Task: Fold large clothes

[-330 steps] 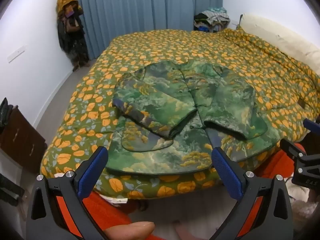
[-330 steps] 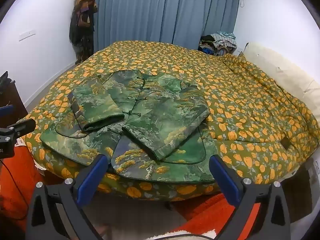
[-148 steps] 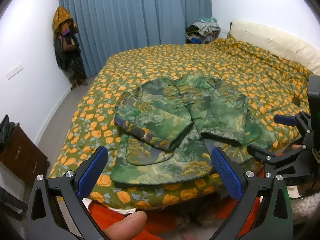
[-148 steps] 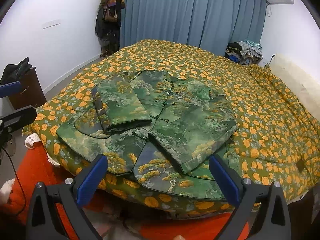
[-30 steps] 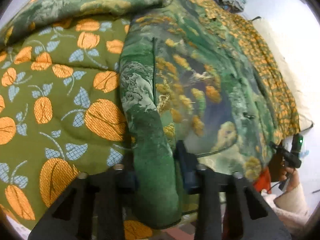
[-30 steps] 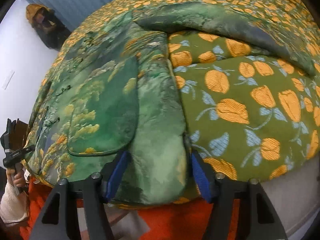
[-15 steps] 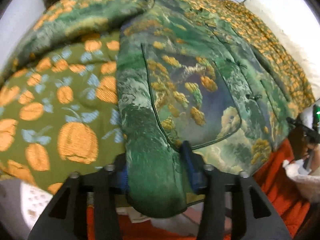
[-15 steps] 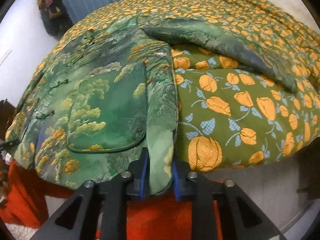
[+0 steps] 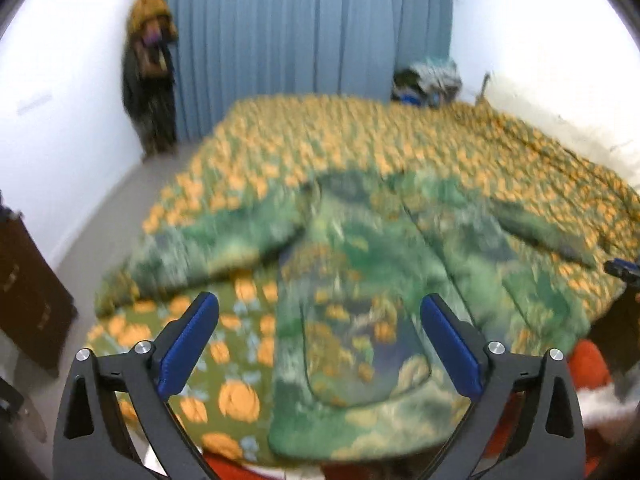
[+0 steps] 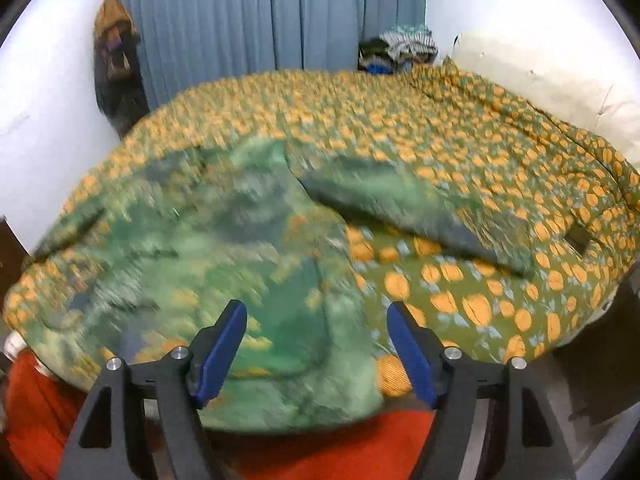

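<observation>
Green patterned jacket (image 9: 360, 280) lies spread flat on orange-flowered bedspread (image 9: 440, 140), hem at near bed edge, both sleeves out sideways. Left gripper (image 9: 320, 336) above hem, jaws opening, fingers wide apart, nothing between. Right gripper (image 10: 316, 344) above hem corner, jaws opening, pads clear of cloth. Both views blurred.

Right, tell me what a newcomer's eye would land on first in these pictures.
First the green patterned jacket, spread flat at the near edge of the bed, its sleeves stretched out to either side. Under it, the green bedspread with orange flowers covers the whole bed, with blue curtains behind. In the foreground, the left gripper and right gripper are opening, their blue pads clear of the cloth.
</observation>
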### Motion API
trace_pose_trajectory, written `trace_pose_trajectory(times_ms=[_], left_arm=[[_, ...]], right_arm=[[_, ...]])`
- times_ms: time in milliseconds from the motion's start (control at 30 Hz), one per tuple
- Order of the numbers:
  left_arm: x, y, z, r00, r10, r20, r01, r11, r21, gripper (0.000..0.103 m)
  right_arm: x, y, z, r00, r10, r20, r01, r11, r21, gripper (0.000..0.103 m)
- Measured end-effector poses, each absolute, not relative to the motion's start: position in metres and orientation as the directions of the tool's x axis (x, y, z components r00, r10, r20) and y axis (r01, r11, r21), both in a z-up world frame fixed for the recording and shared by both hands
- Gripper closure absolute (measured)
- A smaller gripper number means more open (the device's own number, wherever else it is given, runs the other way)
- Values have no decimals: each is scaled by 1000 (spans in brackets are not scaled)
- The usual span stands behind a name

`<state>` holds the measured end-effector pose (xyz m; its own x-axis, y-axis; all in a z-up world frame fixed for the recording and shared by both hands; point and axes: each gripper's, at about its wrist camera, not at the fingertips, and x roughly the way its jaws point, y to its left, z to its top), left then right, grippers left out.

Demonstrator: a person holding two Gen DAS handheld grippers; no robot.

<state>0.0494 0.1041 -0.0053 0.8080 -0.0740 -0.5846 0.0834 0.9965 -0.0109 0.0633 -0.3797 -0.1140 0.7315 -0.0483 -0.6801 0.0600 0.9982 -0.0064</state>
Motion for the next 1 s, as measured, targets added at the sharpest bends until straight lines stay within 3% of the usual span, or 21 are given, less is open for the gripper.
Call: trace_pose_trajectory(times_ms=[133, 200, 367, 733, 1000], left_arm=[[49, 82, -6, 812, -84, -578, 134, 990, 45, 2], [47, 75, -13, 798, -92, -595, 144, 989, 40, 2], [44, 65, -32, 698, -183, -692, 183, 980, -74, 2], [4, 72, 6, 771, -99, -630, 85, 995, -53, 1], [1, 67, 30, 783, -116, -611, 78, 993, -88, 1]], right_arm=[[56, -358, -100, 770, 6, -638, 35, 998, 51, 24], [58, -344, -101, 760, -38, -649, 55, 998, 6, 24], [54, -324, -102, 762, -101, -640, 86, 995, -54, 24], [36, -302, -86, 794, -200, -574, 111, 976, -188, 24], [23, -315, -82, 802, -162, -575, 102, 985, -136, 24]])
